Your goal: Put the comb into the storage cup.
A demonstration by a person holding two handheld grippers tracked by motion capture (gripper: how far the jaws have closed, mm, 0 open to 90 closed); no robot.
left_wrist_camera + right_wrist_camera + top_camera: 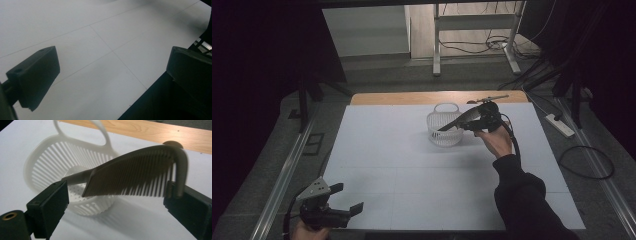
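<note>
A grey-brown comb [130, 175] hangs tilted over a white slatted basket [42, 170], its handle end pointing down into the basket. My right gripper [116, 192] stands open around it; the comb's blurred curved end rests against the right jaw, and the left jaw sits apart from the teeth. From above, the comb [459, 121] reaches from the right gripper [472, 122] into the basket [434, 120] at the table's far middle. Near the front left corner, my left gripper [349, 197] is open and holds nothing. Bare white sheet lies between its jaws [112, 65].
A white sheet [412, 165] covers the table, with a strip of wood [412, 97] showing at the far edge. A power strip [559, 125] and cables lie on the floor at the right. A metal desk frame [437, 45] stands behind the table.
</note>
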